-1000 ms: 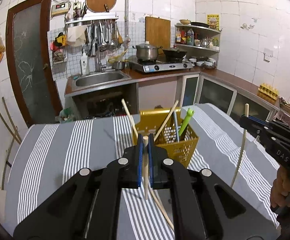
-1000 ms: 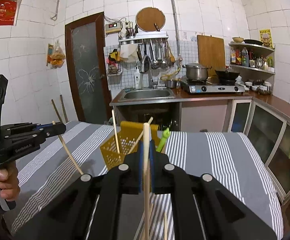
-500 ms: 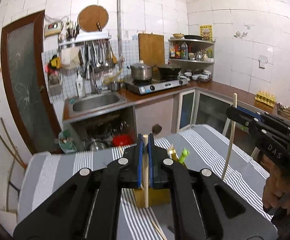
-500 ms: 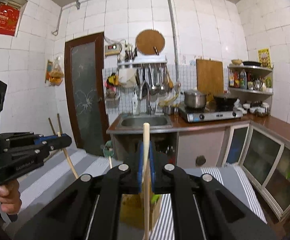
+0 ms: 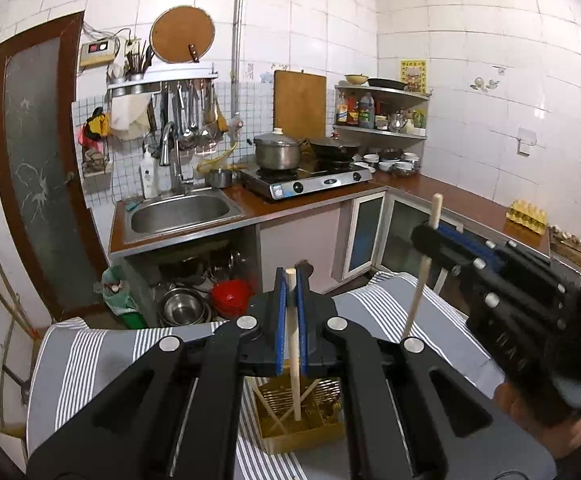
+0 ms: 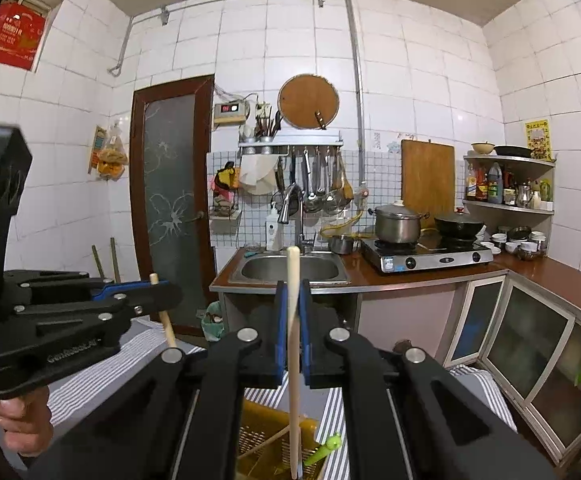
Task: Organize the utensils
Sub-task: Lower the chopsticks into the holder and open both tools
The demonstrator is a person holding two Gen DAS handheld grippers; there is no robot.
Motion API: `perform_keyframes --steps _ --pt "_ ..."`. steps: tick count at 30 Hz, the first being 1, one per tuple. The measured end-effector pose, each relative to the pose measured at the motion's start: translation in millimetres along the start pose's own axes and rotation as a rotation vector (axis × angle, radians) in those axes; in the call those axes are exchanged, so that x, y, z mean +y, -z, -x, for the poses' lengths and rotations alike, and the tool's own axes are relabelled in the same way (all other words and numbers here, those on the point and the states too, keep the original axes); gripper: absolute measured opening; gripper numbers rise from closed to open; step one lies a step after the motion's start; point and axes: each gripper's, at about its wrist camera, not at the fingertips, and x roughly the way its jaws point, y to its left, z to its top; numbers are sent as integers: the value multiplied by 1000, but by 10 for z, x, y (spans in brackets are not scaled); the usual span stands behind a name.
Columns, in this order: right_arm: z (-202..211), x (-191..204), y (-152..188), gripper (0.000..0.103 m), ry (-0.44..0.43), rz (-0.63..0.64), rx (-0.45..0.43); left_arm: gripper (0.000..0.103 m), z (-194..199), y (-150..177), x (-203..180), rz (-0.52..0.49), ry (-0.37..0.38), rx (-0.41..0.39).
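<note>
My left gripper (image 5: 289, 276) is shut on a pale wooden chopstick (image 5: 294, 360) held upright, its lower end hanging inside the yellow perforated utensil basket (image 5: 302, 436) below. My right gripper (image 6: 290, 286) is shut on a second chopstick (image 6: 293, 380), also upright, its tip down in the same basket (image 6: 266, 428). The basket holds other chopsticks and a green-handled utensil (image 6: 324, 450). Each gripper shows in the other's view: the right one (image 5: 430, 236) at the right, the left one (image 6: 158, 286) at the left.
The basket stands on a table with a grey and white striped cloth (image 5: 90, 360). Beyond it are a steel sink (image 5: 178, 212), a stove with a pot (image 5: 278, 152), low cabinets (image 6: 530, 344) and a brown door (image 5: 34, 152). A hand (image 6: 22, 428) holds the left gripper.
Both grippers rose with their chopsticks and moved in over the basket. The basket went from ahead of the fingers to directly beneath them.
</note>
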Motion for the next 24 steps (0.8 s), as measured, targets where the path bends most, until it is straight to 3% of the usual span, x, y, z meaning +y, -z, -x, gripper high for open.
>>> perform_keyframes --steps 10,11,12,13,14,17,24 --pt "-427 35 402 7 -18 -8 65 4 -492 247 164 24 -5 66" --pt "-469 32 448 13 -14 -6 80 4 -529 276 173 23 -6 77" --pt "-524 22 508 27 -10 -4 106 4 -576 322 189 25 -9 94" --pt "-549 1 552 34 -2 -11 115 4 -594 353 203 25 -11 101" --pt "-549 -19 576 38 3 -19 116 8 -608 393 215 22 -14 109" --pt "-520 -108 610 38 21 -41 121 19 -563 480 247 24 -24 104" --pt "-239 -346 809 39 67 -67 164 31 -327 833 471 54 -88 85"
